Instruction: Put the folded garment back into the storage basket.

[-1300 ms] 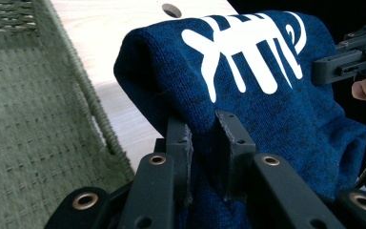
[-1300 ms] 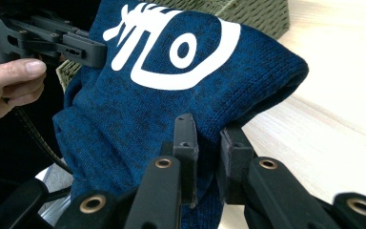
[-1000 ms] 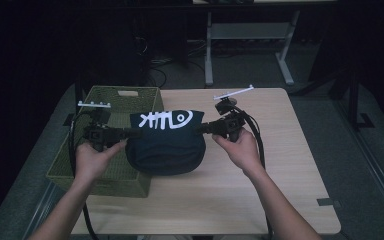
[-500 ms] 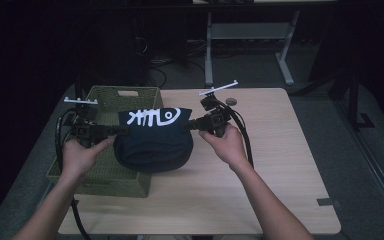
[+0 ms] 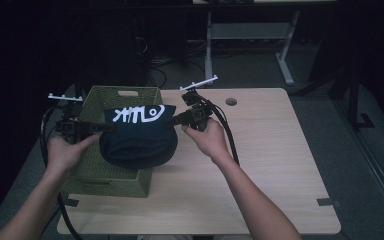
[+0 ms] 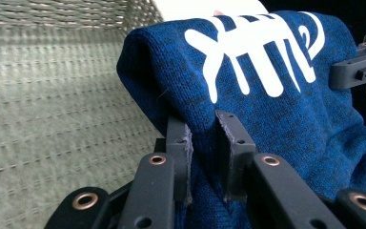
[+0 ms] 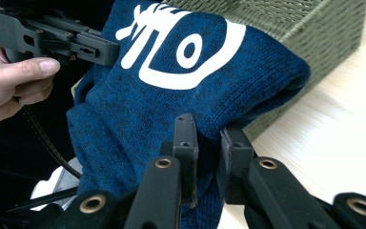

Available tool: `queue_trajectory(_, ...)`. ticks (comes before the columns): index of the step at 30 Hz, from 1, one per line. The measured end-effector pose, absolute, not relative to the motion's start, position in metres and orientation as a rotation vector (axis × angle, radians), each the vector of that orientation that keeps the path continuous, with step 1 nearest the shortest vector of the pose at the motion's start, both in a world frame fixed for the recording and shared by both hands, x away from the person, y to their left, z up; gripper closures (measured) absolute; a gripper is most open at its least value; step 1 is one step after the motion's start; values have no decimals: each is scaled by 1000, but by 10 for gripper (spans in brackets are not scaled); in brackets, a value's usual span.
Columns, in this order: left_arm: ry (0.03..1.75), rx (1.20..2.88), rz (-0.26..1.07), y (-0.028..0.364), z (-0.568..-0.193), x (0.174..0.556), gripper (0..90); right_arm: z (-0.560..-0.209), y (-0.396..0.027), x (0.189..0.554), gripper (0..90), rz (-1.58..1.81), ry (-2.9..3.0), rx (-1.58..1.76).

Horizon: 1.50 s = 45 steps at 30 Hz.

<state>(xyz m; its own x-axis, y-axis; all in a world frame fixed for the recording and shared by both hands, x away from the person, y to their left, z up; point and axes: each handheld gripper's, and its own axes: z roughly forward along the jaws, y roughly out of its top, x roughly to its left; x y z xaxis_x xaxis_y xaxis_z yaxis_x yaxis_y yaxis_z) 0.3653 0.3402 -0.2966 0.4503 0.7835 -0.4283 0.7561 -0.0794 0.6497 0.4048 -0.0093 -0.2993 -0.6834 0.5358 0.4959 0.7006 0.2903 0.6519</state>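
My left gripper [image 6: 204,143] pinches one end of the blue sweater [image 5: 137,135]; my right gripper [image 7: 208,143] pinches the other. It hangs between them over the green basket [image 5: 107,175].

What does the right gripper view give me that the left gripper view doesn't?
Right gripper view: the right claw shut on the folded blue sweater, the basket's outer wall and the wooden tabletop beside it. Left gripper view: the left claw shut on the sweater's other end and the basket's woven inside. Both show the sweater's white print and the opposite claw gripping it.
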Motion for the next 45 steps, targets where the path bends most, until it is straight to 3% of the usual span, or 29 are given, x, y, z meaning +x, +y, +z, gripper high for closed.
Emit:
queue_trajectory(21,1396,1807,56,405,-299,371,770,-301,61,420,796,-1319,-2362,-1089)
queue_trajectory(45,1431,1818,68,437,-332,390,762,-338,102,442,794,-1271,-2340,-1147)
